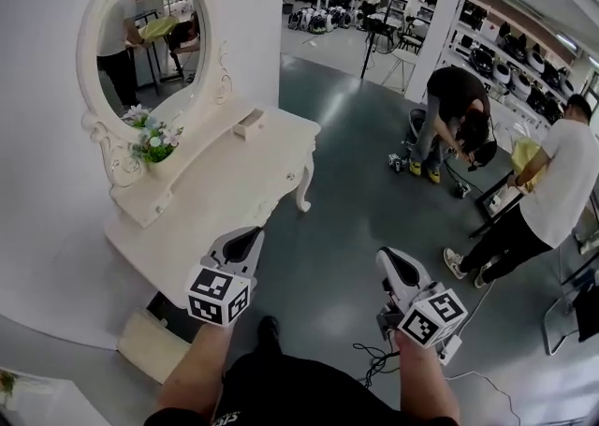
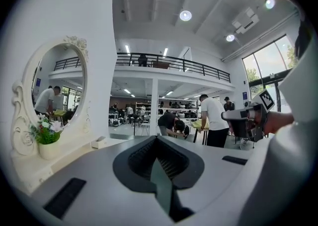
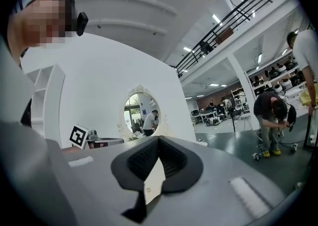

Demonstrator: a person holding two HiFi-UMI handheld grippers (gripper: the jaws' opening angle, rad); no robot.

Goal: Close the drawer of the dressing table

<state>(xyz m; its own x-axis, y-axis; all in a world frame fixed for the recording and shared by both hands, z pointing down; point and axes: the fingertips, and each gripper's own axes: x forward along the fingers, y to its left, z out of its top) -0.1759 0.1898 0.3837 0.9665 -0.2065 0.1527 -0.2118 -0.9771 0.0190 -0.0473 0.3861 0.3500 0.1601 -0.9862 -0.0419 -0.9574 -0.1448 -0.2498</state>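
While the bench (image 1: 245,174) stands ahead, we find the left claw (image 1: 245,239) and the right claw (image 1: 399,265) both closed, gripping nothing.

The head view looks forward and steeply down from the person's head. The dressing table (image 1: 234,181) lies left of centre. The left gripper (image 1: 245,239) and right gripper (image 1: 398,263) sit low in the frame, close to the lens.

The left gripper view looks about level along its own jaws, across the hall. The mirror (image 2: 57,91) is near its left edge and the right gripper (image 2: 233,118) at its right.

The right gripper view faces the white wall, with the mirror (image 3: 141,115) centred and farther off, and the left gripper (image 3: 107,143) at its left.

All three views share the mirror.
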